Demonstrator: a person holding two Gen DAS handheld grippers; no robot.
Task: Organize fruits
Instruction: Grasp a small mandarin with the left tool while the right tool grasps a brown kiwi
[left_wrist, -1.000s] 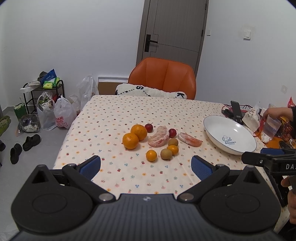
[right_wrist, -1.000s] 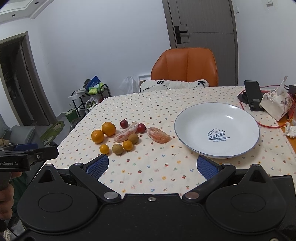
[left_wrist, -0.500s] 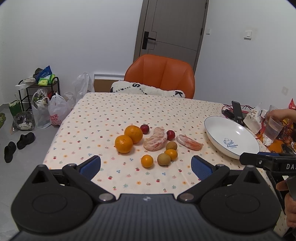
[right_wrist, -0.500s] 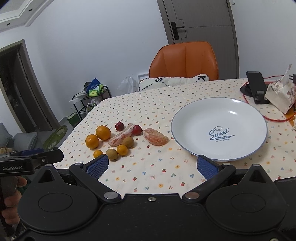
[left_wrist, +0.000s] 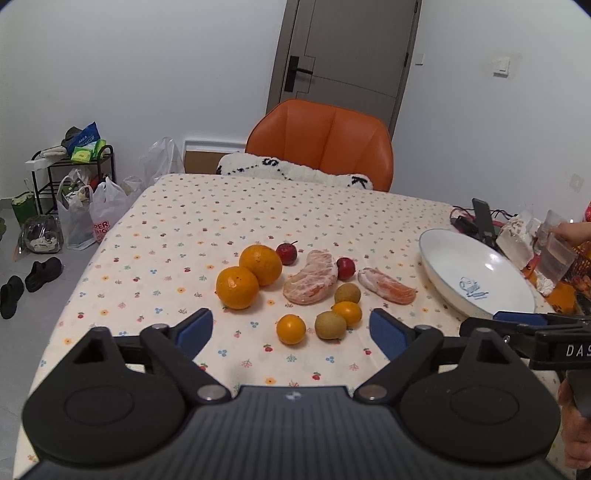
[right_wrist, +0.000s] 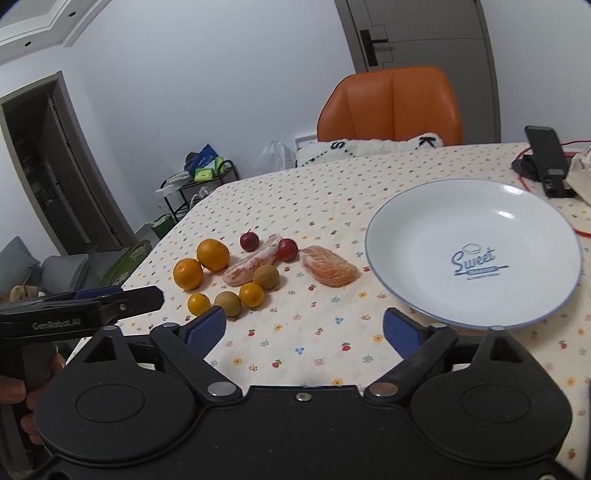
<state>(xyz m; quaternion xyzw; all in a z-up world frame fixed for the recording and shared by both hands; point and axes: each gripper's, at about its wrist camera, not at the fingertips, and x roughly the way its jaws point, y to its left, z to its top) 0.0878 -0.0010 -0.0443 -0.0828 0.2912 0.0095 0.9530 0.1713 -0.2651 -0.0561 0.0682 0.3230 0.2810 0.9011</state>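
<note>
A cluster of fruit lies mid-table: two big oranges (left_wrist: 237, 287) (left_wrist: 260, 259), two small red fruits (left_wrist: 286, 252), two peeled citrus pieces (left_wrist: 309, 283) (left_wrist: 386, 285), two brown kiwis (left_wrist: 330, 325) and two small orange kumquats (left_wrist: 291, 329). A white plate (left_wrist: 443, 258) marked "Sweet" stands to their right and holds nothing (right_wrist: 417, 236). My left gripper (left_wrist: 291, 332) is open just short of the small fruits. The right gripper (right_wrist: 304, 325) hangs open between the peeled piece (right_wrist: 328, 266) and the plate's near rim.
An orange chair (left_wrist: 318, 144) with a white cushion stands at the table's far side. A phone on a stand (right_wrist: 546, 155), red cable and tissue pack sit at the far right. A person's hand holds a clear cup (left_wrist: 556, 251) there. Bags and a rack are on the floor at left.
Both grippers have moved forward toward the table; fruit and plate look larger and nearer. Neither gripper's jaws changed. The hand with the cup shifted slightly.
</note>
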